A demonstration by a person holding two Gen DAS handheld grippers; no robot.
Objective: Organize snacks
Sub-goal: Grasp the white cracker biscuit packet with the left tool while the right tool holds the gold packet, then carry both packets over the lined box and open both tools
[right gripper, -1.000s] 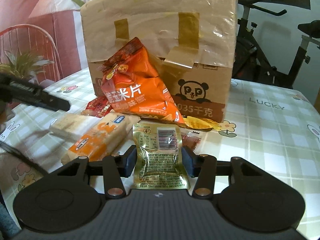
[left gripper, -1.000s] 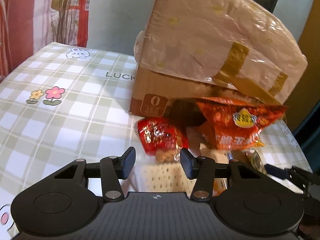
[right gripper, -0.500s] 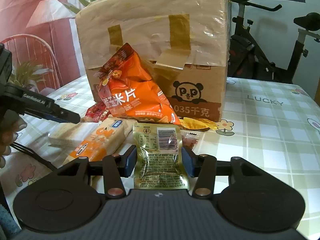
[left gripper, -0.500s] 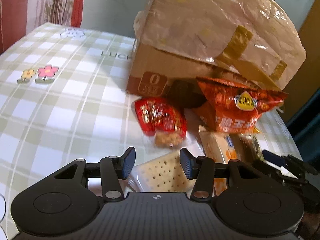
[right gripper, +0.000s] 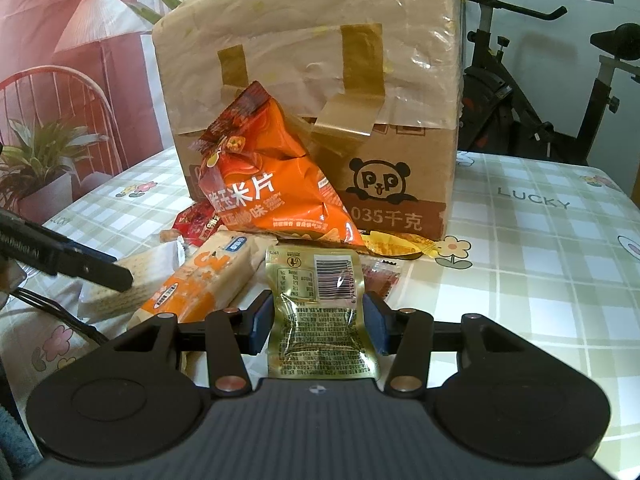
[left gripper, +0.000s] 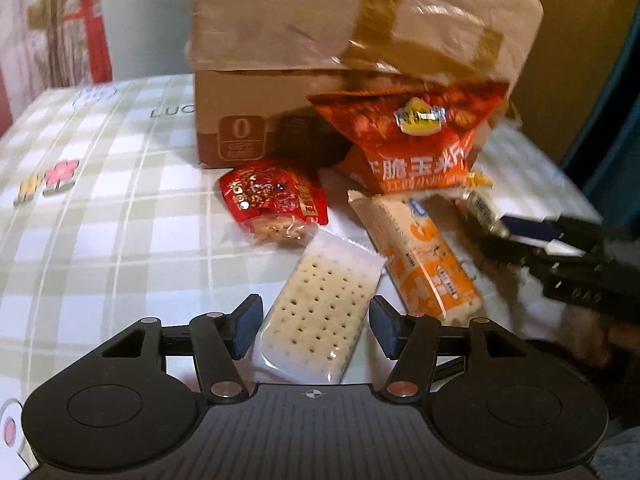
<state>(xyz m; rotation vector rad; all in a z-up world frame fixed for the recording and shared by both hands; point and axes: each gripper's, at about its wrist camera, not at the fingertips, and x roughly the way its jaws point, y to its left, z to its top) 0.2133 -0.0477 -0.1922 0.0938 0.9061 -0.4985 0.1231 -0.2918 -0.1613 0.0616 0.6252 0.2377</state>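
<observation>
- The left gripper (left gripper: 312,330) points down at the table; its jaws are opening, with the near end of the cracker packet (left gripper: 320,316) between them and clear gaps on both sides.
- The cracker packet is a clear wrapper over a pale, dotted cracker, lying flat on the checked tablecloth (left gripper: 100,240).
- The right gripper (right gripper: 318,322) is clamped on a gold foil packet (right gripper: 320,308), barcode side up; both pads press its edges.
- Just beyond the cracker packet lies an orange-and-white biscuit bar (left gripper: 424,256), touching its far corner.
- A red nut packet (left gripper: 272,204) lies beside these, toward the table's middle.
- An orange corn-chip bag (right gripper: 272,184) leans upright against a taped cardboard box (right gripper: 320,92).
- The box stands behind the whole snack pile and closes off the far side.
- A yellow wrapper (right gripper: 396,246) lies at the box's base.
- An exercise bike (right gripper: 560,92) stands beyond the table's far edge.
</observation>
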